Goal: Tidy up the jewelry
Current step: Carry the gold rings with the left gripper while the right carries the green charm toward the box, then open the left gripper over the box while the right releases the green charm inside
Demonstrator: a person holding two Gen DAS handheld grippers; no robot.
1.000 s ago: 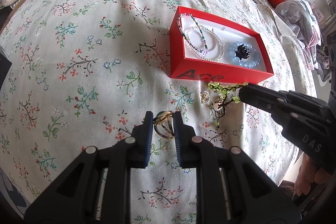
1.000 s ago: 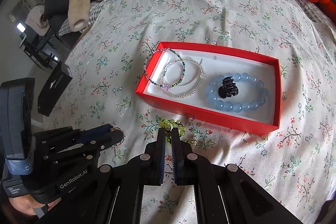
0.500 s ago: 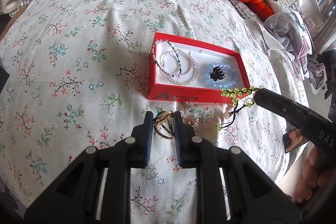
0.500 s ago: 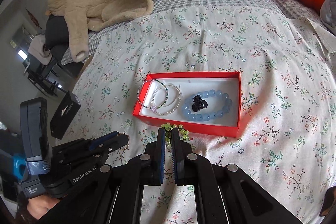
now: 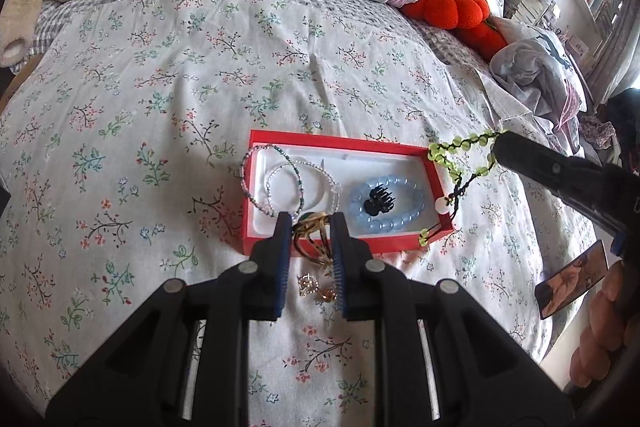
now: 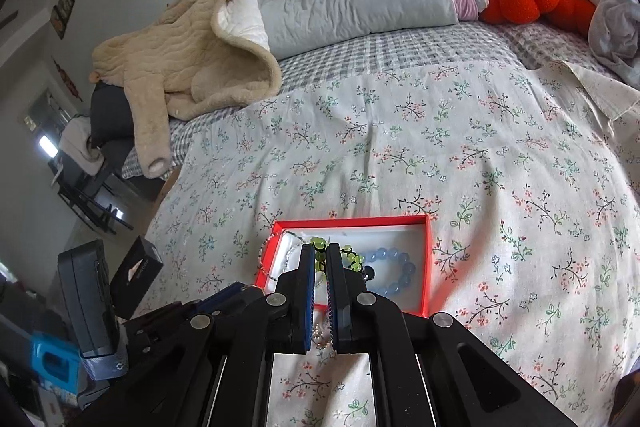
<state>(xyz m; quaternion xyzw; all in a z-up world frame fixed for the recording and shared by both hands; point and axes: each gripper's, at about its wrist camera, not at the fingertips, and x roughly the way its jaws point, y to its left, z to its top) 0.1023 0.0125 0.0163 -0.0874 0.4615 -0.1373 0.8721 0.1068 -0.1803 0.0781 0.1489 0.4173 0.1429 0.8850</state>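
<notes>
- Daylight was bright and even over the floral bedspread [image 5: 192,75], coming from about two o'clock in the left wrist view, where the wall washed out white.
- The red box [image 5: 436,171] glowed, casting a reddish tint on the cloth at its four o'clock side in the right wrist view.
- Shadows were soft and short.
- Fisheye bending curved the bed edges; black vignette filled the corners.
- The room at nine o'clock in the right wrist view was dim.
- Focus was sharp, without motion blur.
</notes>
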